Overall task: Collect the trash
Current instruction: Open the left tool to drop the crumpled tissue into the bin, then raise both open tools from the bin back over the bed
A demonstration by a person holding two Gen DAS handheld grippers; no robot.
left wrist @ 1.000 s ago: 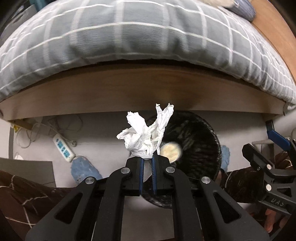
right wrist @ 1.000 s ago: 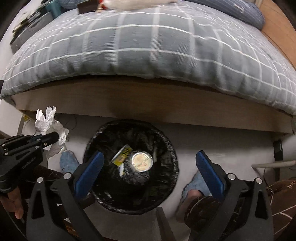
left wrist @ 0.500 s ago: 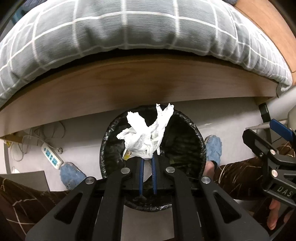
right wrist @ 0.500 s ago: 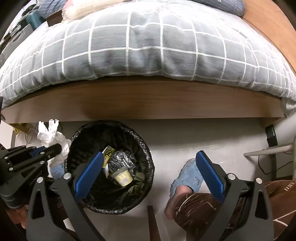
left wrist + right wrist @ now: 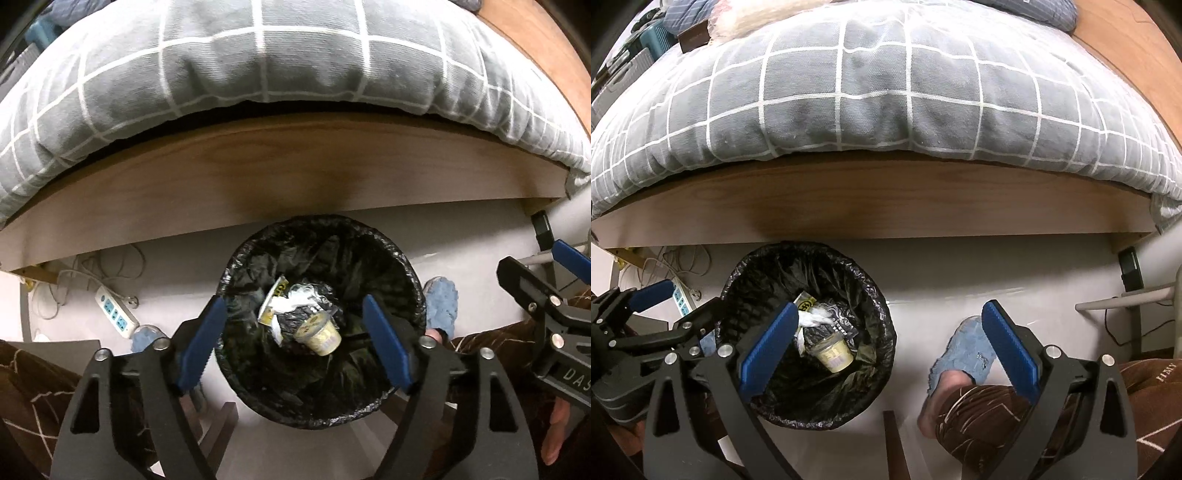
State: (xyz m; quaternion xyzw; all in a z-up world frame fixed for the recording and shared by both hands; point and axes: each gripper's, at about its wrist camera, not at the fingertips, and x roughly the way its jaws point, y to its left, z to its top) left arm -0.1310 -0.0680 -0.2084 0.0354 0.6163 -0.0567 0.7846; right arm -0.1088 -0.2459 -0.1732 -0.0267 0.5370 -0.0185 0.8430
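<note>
The left gripper (image 5: 295,343) is hanging over the trash bin (image 5: 415,284), pointing steeply down, its blue pads (image 5: 201,347) spread wide with nothing between them; its jaws have just been opening. The crumpled white tissue (image 5: 295,301) is lying inside the bin on the black liner, near the middle of the bin's floor, touching a yellow-printed wrapper (image 5: 275,295) on its left and sitting just above a pale plastic cup (image 5: 321,334) that is tipped on its side. A dark printed packet (image 5: 842,325) is showing beside the tissue in the right wrist view.

The right gripper (image 5: 890,354) is also standing wide open and gripping nothing, hovering over the floor (image 5: 960,273) with its left pad (image 5: 768,350) over the bin's right rim and its right pad over a person's foot in a blue slipper (image 5: 964,350). A brown patterned trouser leg (image 5: 982,417) is filling the lower right of that view.

The bin is standing on the floor against the wooden bed frame (image 5: 258,177), under the overhanging grey checked duvet (image 5: 258,55). A white power strip (image 5: 116,314) with tangled cables is lying on the floor to the bin's left, close to the bed frame's lower edge
</note>
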